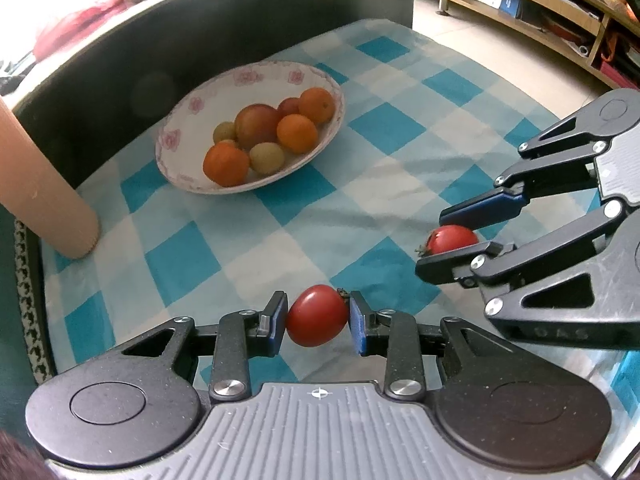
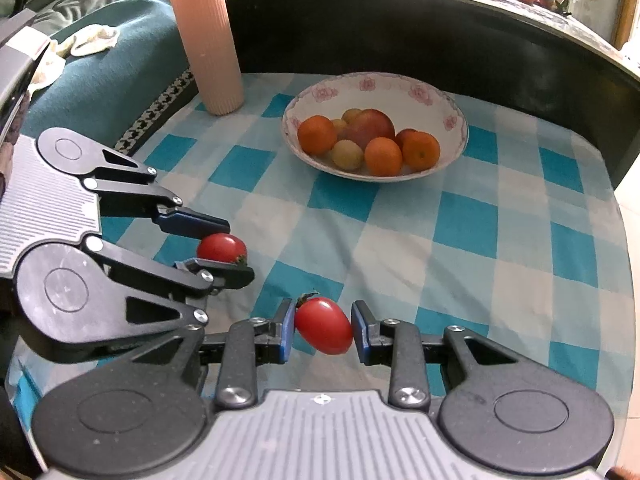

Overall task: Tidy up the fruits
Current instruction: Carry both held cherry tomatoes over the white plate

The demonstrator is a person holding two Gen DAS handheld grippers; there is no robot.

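Left gripper, at the bottom centre of its own view, with its two blue-padded fingers clamped on a small red tomato, one pad on each side and the stem end against the right pad. Right gripper, at the bottom centre of its own view, likewise clamped on a second small red tomato, which sits tilted with its green stem toward the upper left. Each gripper also appears in the other's view: the right one enters from the right edge of the left wrist frame, the left one from the left edge of the right wrist frame, each with its tomato between the fingers. Two tomatoes are therefore held, one per gripper, both low over a blue-and-white checked cloth; whether they touch the cloth cannot be told. Farther out, in the upper centre of both frames, a white bowl with a pink floral rim rests on the cloth. It contains three oranges, one large reddish fruit, one smaller reddish fruit partly hidden behind an orange, and at least two pale yellow-green fruits. One ribbed pink cylinder stands upright at the cloth's edge, upper left in the right wrist frame. More small red and orange fruits lie blurred along the ledge at the top.
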